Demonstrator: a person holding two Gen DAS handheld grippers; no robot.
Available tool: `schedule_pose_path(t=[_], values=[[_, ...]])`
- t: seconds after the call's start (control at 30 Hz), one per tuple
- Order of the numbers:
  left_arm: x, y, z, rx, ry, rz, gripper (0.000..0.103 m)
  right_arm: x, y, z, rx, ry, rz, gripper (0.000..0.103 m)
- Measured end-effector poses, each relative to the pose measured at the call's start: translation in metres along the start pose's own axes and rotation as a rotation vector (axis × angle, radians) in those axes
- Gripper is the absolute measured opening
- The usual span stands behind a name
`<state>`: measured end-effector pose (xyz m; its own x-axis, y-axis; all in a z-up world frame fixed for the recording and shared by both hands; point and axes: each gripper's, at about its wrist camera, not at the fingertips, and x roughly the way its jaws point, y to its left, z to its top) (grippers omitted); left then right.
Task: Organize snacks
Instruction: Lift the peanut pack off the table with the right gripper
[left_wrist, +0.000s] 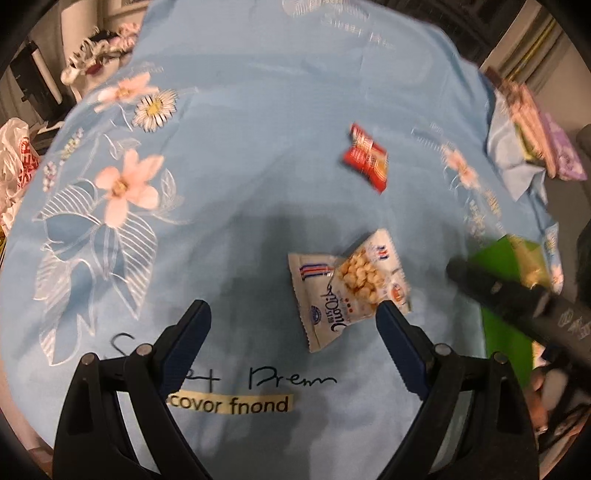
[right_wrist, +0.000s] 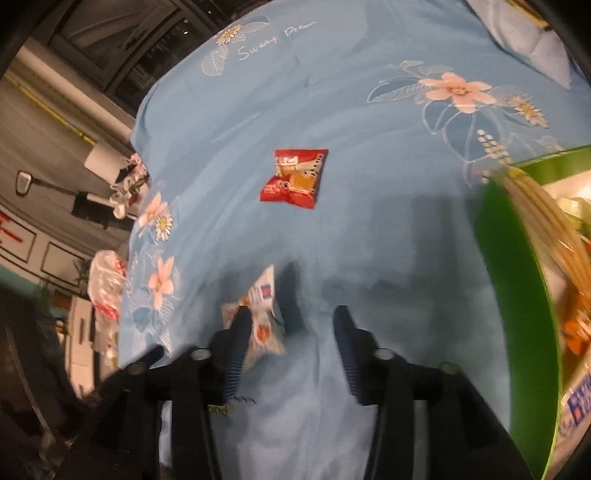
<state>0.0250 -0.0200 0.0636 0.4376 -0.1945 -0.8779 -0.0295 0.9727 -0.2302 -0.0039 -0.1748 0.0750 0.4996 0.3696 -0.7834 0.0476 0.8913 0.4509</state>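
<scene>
A white popcorn-print snack packet (left_wrist: 351, 288) lies on the blue flowered bedsheet (left_wrist: 258, 166). My left gripper (left_wrist: 291, 314) hangs open and wide just above the sheet, its right fingertip (left_wrist: 386, 312) at the packet's lower right corner. A red snack packet (left_wrist: 367, 157) lies farther away. In the right wrist view my right gripper (right_wrist: 291, 317) is open with nothing between its fingers. The white packet (right_wrist: 264, 325) lies just beyond its left finger, and the red packet (right_wrist: 295, 179) lies further on. A green box (right_wrist: 517, 277) holding several snacks stands at the right.
The green box (left_wrist: 506, 258) sits at the sheet's right side, with the right tool's black housing (left_wrist: 517, 302) crossing in front of it. Folded cloth and packets (left_wrist: 528, 140) lie at the far right. A plastic bag (left_wrist: 18, 158) sits off the bed's left edge.
</scene>
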Motion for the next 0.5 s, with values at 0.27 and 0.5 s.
schedule_pose_path(t=[0.27, 0.5], values=[[0.033, -0.002, -0.001, -0.041, 0.104, -0.028, 0.091, 0.050, 0.013, 0.009, -0.043, 0.111, 0.082, 0.050], [0.042, -0.011, -0.006, 0.007, 0.097, 0.025, 0.091, 0.077, 0.012, 0.001, -0.067, 0.179, 0.104, 0.049]])
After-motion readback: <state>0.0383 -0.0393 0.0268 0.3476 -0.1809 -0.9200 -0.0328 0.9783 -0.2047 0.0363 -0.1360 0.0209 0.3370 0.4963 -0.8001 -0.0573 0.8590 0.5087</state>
